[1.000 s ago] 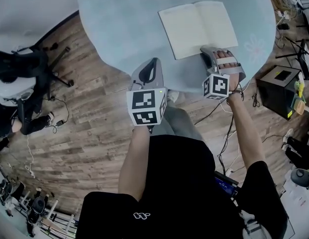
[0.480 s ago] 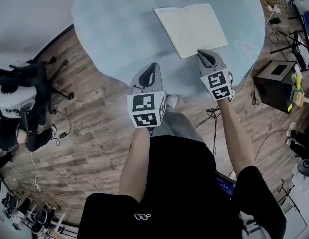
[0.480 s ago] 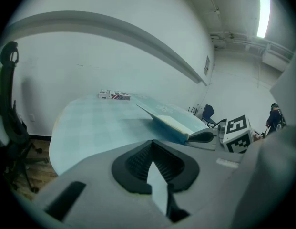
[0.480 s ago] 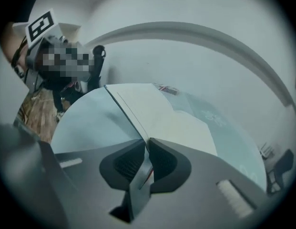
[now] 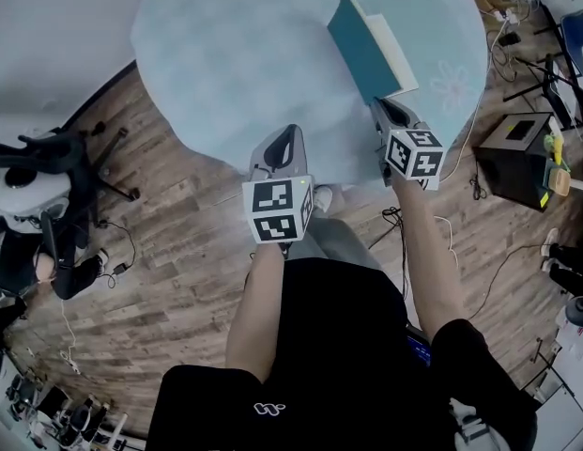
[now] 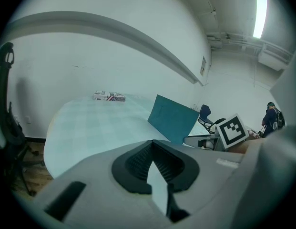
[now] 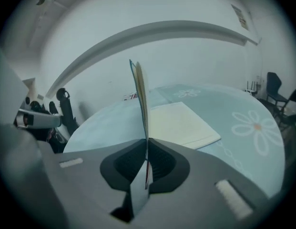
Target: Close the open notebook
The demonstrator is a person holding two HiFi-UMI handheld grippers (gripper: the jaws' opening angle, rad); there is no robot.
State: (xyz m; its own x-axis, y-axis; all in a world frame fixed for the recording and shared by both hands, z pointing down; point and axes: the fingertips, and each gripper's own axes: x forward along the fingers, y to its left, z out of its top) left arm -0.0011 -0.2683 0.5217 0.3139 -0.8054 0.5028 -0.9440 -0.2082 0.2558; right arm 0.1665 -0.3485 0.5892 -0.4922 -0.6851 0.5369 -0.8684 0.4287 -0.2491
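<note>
Teal cover of the notebook [image 5: 361, 50] stands raised on edge, pinched in the right claw [image 5: 385, 107], while its other half lies flat on the pale blue desk [image 5: 235, 54]. Left claw [image 5: 289, 132] hangs at the desk's near edge, pressed together on nothing.

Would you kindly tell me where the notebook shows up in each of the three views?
Head view: upper right; the notebook sits half open on the table, teal cover raised.
Left gripper view: right of centre; the notebook shows its teal cover to the camera.
Right gripper view: centre; the notebook has its cover edge-on in the right gripper jaws, pages flat.
Shared landmark: the light blue table.
</note>
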